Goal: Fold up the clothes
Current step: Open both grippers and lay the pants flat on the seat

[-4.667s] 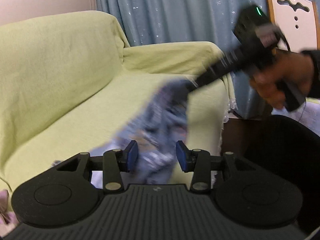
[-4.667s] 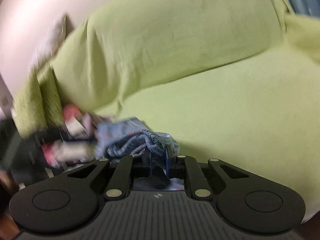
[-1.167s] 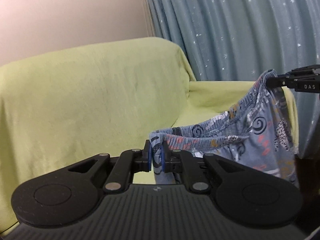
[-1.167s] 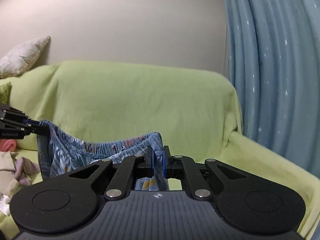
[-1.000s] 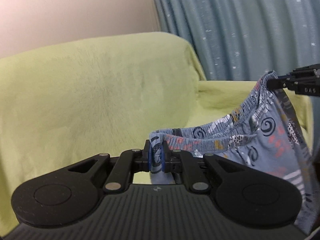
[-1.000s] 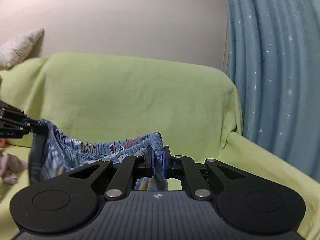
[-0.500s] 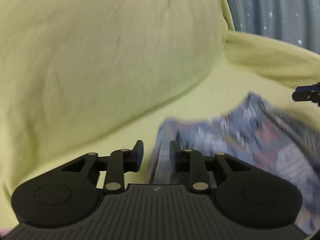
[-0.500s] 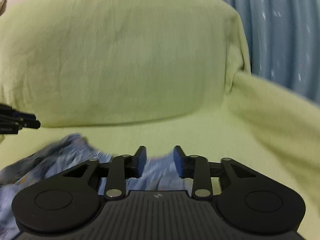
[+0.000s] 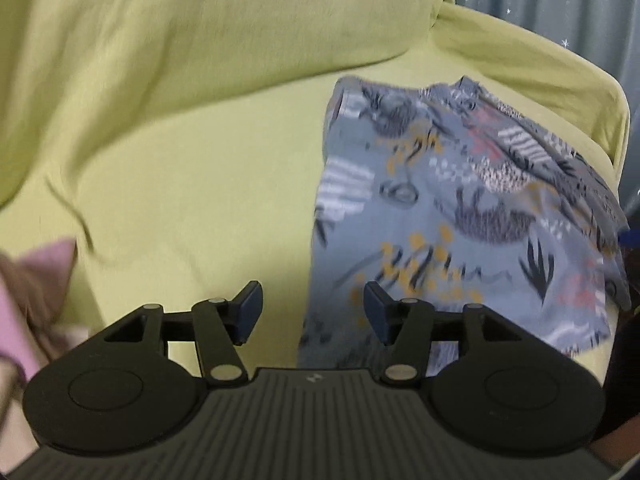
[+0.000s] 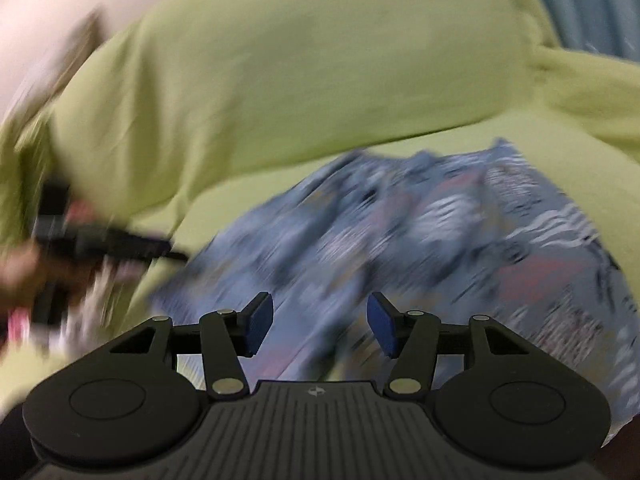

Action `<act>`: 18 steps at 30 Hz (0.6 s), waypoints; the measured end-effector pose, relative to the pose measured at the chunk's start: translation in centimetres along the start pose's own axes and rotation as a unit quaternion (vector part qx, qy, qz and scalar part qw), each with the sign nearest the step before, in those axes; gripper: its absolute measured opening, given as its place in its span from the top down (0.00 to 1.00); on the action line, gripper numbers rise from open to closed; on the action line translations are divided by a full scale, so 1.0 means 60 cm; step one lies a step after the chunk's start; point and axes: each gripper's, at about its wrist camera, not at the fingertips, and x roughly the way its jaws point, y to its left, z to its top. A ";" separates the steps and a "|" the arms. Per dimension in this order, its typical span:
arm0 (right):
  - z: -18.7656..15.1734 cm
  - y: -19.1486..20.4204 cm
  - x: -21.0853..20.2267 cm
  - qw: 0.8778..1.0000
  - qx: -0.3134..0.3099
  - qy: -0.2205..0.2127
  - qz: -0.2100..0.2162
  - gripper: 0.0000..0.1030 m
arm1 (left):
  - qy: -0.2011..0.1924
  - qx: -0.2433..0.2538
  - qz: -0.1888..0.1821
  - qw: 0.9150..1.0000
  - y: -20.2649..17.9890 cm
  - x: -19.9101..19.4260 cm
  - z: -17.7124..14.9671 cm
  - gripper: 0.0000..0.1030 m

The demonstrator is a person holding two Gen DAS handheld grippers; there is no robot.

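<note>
Grey-blue patterned cotton shorts w/ animal & leaf print (image 9: 452, 208) lie spread on seat of sofa under a yellow-green cloth cover (image 9: 192, 168), toward its right armrest, far edge rumpled, near hem partly hidden behind the tool body.

Left gripper (image 9: 312, 316): fingers apart, nothing between them, hovering at the shorts' left edge. Right gripper (image 10: 320, 326): fingers apart too, empty, over the print; this view badly motion-blurred.

Risks, my guess:
- Soft seat gives under a pinch, so fingers may grab sofa cover along w/ the fabric.
- Rumpled far edge could get folded in as a crease if not smoothed first.
- Thin cloth: pinch may catch one layer only, fold comes out skewed.
- Pink-beige crumpled clothing (image 9: 28, 296) at left near enough to snag.

Writing/brands: none readable; small logo mark on tool body, too small to make out.
</note>
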 end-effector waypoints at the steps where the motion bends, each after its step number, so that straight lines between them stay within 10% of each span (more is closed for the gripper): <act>1: -0.012 0.020 0.001 1.000 -0.021 0.011 -0.006 0.46 | 0.006 -0.008 -0.007 1.000 0.005 -0.001 -0.008 0.50; 6: -0.054 0.052 0.009 0.998 -0.013 0.054 -0.008 0.46 | 0.008 -0.026 -0.030 0.999 0.012 -0.007 -0.032 0.58; 9: -0.048 0.029 0.005 0.998 0.024 0.048 -0.026 0.46 | 0.004 -0.015 -0.018 1.000 0.004 -0.017 -0.031 1.00; 18: -0.028 -0.066 -0.061 0.990 0.048 -0.001 -0.134 0.46 | -0.004 0.025 0.051 0.998 -0.023 -0.053 -0.024 1.00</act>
